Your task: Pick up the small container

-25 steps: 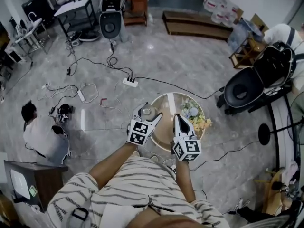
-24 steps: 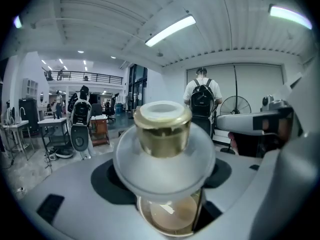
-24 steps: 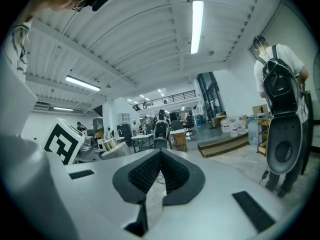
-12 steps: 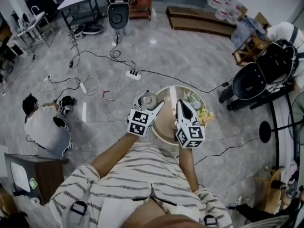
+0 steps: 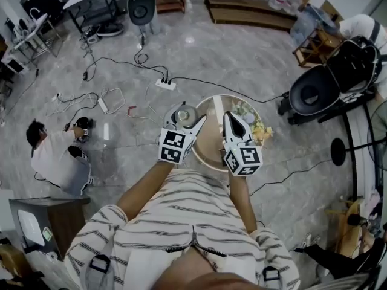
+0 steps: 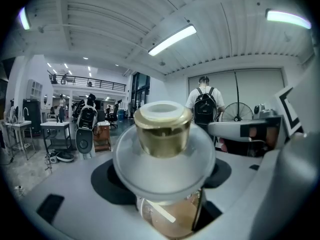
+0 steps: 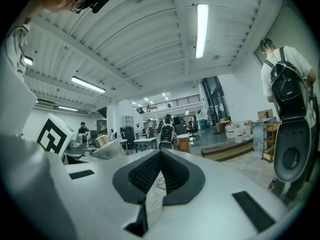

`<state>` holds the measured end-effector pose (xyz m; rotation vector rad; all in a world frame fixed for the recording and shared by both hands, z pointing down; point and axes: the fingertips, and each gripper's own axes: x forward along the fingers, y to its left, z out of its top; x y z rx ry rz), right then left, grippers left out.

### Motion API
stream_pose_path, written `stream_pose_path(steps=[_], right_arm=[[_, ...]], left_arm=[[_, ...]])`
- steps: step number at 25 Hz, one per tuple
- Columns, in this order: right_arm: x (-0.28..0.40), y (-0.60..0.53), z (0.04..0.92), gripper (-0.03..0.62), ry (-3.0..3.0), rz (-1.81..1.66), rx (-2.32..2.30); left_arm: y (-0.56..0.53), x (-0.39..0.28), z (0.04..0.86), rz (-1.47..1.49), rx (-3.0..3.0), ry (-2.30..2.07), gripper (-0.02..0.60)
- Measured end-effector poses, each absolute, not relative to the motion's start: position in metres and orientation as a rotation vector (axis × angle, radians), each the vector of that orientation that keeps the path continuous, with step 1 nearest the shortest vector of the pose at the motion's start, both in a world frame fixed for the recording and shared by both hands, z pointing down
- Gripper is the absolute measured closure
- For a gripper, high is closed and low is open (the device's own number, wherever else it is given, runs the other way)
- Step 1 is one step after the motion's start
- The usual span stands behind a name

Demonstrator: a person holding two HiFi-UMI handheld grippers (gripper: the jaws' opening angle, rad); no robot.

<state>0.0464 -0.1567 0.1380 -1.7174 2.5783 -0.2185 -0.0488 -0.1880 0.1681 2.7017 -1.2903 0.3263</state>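
The small container [image 5: 185, 113] sits in our left gripper [image 5: 183, 124], held up near the rim of the round table [image 5: 208, 147]; our right gripper [image 5: 232, 122] points level beside it. In the left gripper view, the pads clamp the clear body under the lid and gold cap. We judge it light, rigid and slick, so that low hold suits it. In the right gripper view, the jaws meet on nothing.

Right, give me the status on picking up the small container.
Done: the small container sits clamped between the jaws of the left gripper, up in the air beside the rim of the round table. In hand: just holding it; the right gripper is shut and empty. Left: nothing of the pickup itself; no set-down spot shows.
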Motion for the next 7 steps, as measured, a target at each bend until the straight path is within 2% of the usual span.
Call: stream_pose_path(steps=[7], right_arm=[[0.049,-0.166,0.136,0.585,2.585,-0.202,-1.717]], left_arm=[[-0.195,-0.046,0.161,0.318,2.724,-1.307,0.253]])
